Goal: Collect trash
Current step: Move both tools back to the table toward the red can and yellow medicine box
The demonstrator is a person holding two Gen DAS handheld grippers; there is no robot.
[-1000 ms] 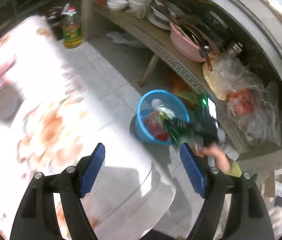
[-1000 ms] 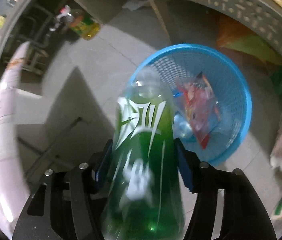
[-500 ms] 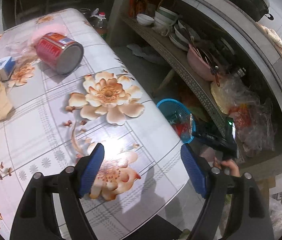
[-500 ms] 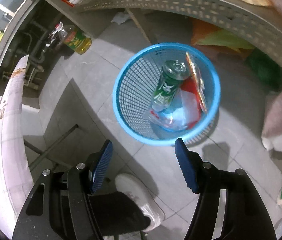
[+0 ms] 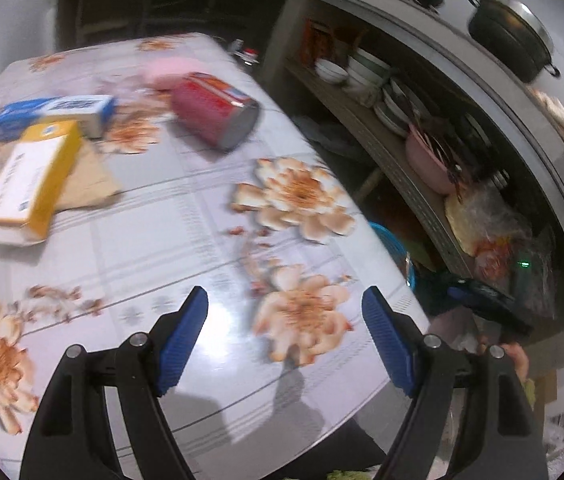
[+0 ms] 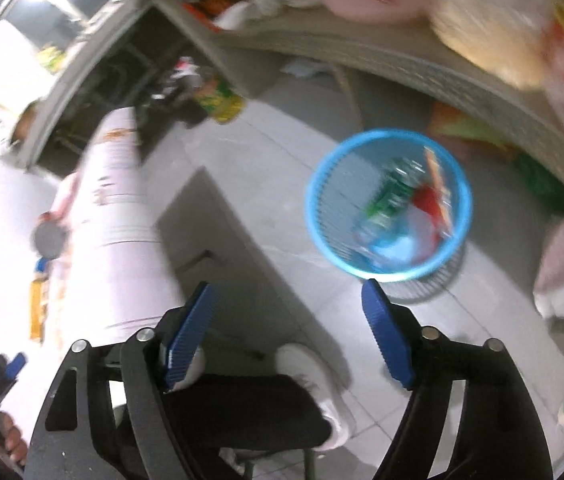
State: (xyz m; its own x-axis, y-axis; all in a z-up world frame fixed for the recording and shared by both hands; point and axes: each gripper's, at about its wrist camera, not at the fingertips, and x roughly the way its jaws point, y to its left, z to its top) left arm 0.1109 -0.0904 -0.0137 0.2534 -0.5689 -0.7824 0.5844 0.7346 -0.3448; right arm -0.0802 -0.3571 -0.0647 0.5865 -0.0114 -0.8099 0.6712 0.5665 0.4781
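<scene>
trash sits in two places. on the floor, a blue mesh basket (image 6: 389, 204) holds a green bottle (image 6: 392, 194) lying tilted inside it, next to a red and orange wrapper (image 6: 434, 196) and some clear plastic. the basket stands on pale tiles near a low perforated shelf (image 6: 422, 64); from the left wrist view only a sliver of its blue rim (image 5: 392, 240) shows past the table edge.

the right gripper (image 6: 290, 320) hangs above the floor, short of the basket, its blue pads spread wide with nothing between them; its jaws have just been opening. under it are a white shoe (image 6: 314, 376) and a dark trouser leg.

on the table with the flowered cloth (image 5: 202, 240) more pieces lie well apart from the left gripper (image 5: 284, 344): a red can (image 5: 214, 110) on its side, a blue and white carton (image 5: 54, 114) beside it, and a yellow box (image 5: 34, 176) resting on a tan paper piece (image 5: 90, 184). the left gripper is released too, pads wide apart over the bare cloth and two printed flowers, gripping nothing.

behind the table, shelves carry stacked bowls (image 5: 358, 76), a pink basin (image 5: 430, 160) and plastic bags (image 5: 494, 220); a black pot (image 5: 510, 40) stands on the counter above. both views are somewhat blurred.
</scene>
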